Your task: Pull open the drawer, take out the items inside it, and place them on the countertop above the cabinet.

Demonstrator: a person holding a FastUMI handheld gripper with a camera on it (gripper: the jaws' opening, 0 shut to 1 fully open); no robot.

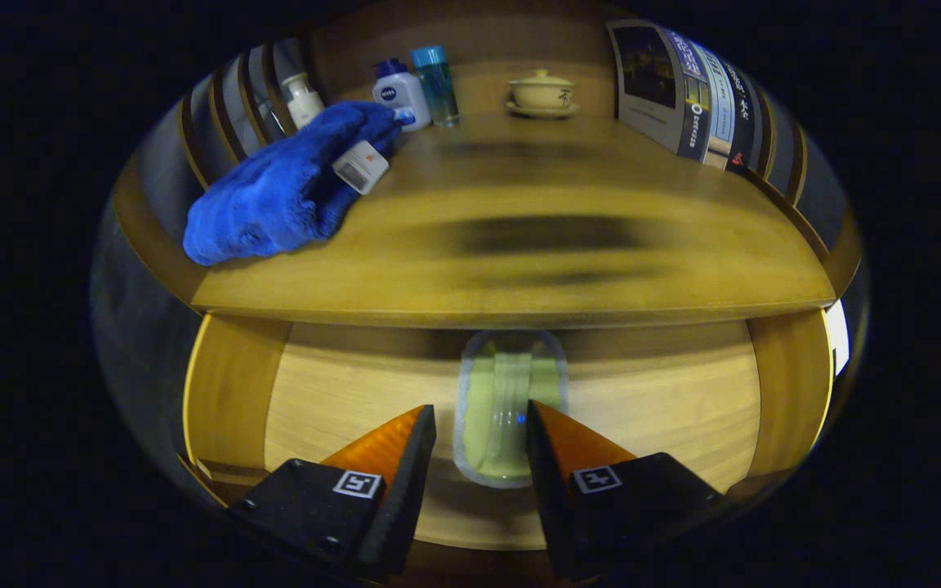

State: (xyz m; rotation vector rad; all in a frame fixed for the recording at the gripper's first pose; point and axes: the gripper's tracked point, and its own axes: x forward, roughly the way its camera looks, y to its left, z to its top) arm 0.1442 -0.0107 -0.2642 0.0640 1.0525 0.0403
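The wooden drawer (340,392) is pulled out below the countertop (519,237). Inside it lies a pale green, translucent tube-like item (507,400), lengthwise, reaching back under the countertop's front edge. My gripper (479,412) hovers over the drawer with its fingers spread on either side of the item's near end. The right fingertip (540,416) sits close to the item's side; the left fingertip (421,420) stands a little apart from it. Nothing is clamped.
On the countertop lie a blue fluffy cloth (283,192) with a small white box (361,166) on it. Behind stand a white pump bottle (303,98), a white bottle with blue cap (401,94), a teal bottle (436,82), a lidded cup on a saucer (541,91), and leaning books (683,90).
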